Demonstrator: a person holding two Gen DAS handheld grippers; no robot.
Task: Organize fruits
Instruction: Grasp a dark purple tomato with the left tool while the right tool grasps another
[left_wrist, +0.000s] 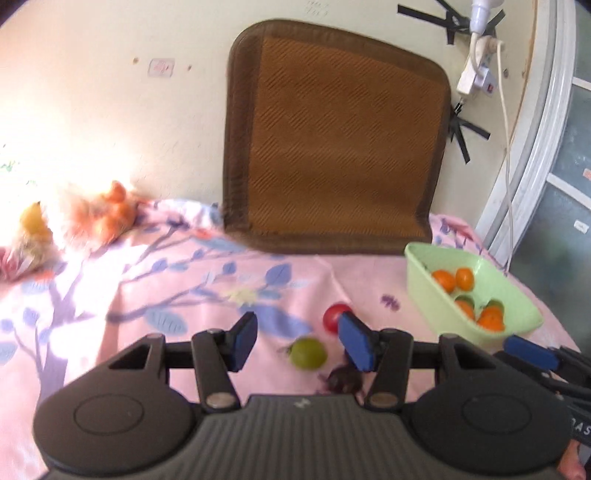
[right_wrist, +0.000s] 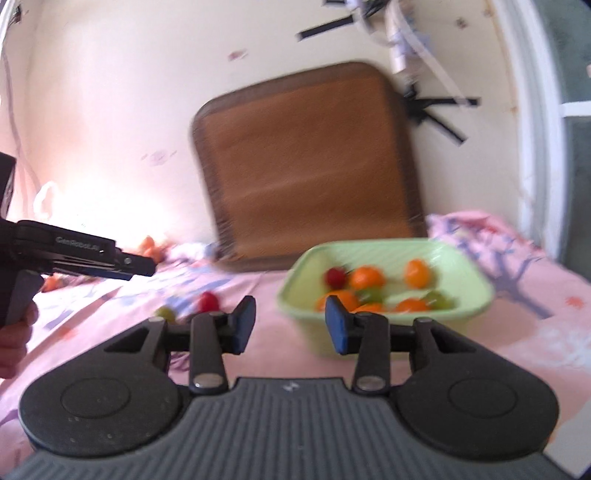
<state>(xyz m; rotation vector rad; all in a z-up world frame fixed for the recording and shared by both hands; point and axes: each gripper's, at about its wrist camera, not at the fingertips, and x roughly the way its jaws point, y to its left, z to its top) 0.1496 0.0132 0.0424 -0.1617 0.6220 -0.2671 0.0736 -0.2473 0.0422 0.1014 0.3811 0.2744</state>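
Both of our grippers are spread and carrying nothing: the left gripper (left_wrist: 299, 341) hangs over the pink floral bedsheet (left_wrist: 110, 295) above three loose fruits, and the right gripper (right_wrist: 290, 325) faces the pale green plastic tub (right_wrist: 469, 280) that sits toward the sheet's right edge with oranges and small fruits inside. The round green lime-like fruit (left_wrist: 307, 353) lies between the left fingers, the small red tomato-like fruit (left_wrist: 334, 316) just beyond it, and a dark purple fruit (left_wrist: 341, 380) nearest us. We judge these light, smooth and liable to roll on soft bedding; the red one likely bruises, so we would close gently across the widest middle.
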